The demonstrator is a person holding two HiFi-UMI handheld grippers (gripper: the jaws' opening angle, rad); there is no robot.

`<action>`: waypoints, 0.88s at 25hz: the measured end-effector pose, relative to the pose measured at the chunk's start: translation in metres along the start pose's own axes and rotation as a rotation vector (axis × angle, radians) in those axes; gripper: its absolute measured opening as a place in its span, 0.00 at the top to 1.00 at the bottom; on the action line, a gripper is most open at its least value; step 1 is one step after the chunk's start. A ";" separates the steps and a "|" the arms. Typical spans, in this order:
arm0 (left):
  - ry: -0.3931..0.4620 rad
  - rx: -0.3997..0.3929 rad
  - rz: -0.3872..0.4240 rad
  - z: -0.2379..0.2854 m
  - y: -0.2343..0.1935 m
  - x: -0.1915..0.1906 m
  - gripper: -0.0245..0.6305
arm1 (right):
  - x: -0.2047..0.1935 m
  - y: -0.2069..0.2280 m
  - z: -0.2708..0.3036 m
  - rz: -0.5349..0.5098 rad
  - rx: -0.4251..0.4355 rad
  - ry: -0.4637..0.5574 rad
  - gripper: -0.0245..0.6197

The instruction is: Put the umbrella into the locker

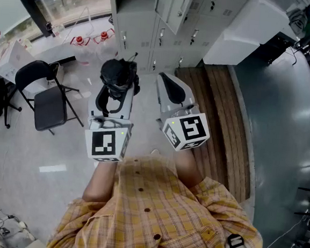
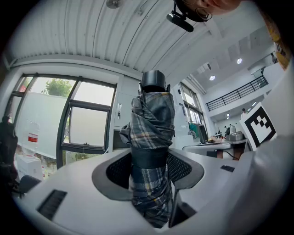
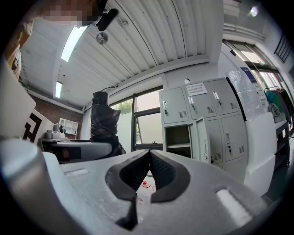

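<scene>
Grips a folded plaid umbrella in the left gripper, with both pads pressed on the dark band around its middle and cloth bunched above and below the jaws. Holds it upright, black round end topmost, with the gripper pointing level. Carries it, in the head view, out in front of a yellow checked shirt and above pale floor.

Shows the right gripper clenched on nothing, its ribbed pads meeting at the tips, just beside the left one and pointing level too.

Faces a bank of grey lockers, well apart from both grippers. Finds one compartment open, with its door swung out to the right and a shelf inside. Has the umbrella outside the locker, off to its left in the right gripper view.

Takes in a black folding chair at the left near the window, and wooden boards on the floor at the right.
</scene>
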State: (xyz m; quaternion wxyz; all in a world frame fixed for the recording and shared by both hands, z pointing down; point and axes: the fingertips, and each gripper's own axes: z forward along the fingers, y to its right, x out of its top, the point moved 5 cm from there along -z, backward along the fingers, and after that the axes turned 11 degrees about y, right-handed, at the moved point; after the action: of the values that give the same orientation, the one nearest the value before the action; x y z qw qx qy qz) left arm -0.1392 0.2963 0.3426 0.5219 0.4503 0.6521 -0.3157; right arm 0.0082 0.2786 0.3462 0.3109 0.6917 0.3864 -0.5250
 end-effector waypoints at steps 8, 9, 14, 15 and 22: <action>0.002 0.017 0.008 -0.001 0.012 0.000 0.64 | 0.006 0.008 -0.009 0.019 0.019 0.034 0.96; 0.005 0.016 0.009 0.000 0.014 0.001 0.64 | 0.007 0.010 -0.010 0.022 0.021 0.036 0.96; 0.017 0.014 0.003 0.008 0.029 0.001 0.64 | 0.008 0.026 -0.015 0.019 0.029 0.027 0.96; 0.022 0.012 0.001 0.009 0.034 0.000 0.64 | 0.008 0.030 -0.017 0.016 0.031 0.025 0.96; 0.031 0.037 -0.005 0.023 0.066 -0.001 0.64 | 0.016 0.059 -0.035 -0.024 0.070 0.043 0.96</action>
State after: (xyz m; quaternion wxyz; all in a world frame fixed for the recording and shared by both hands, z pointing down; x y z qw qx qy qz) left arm -0.0692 0.3017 0.3417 0.5025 0.4631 0.6553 -0.3218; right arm 0.0789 0.2815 0.3408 0.2718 0.7086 0.3827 -0.5268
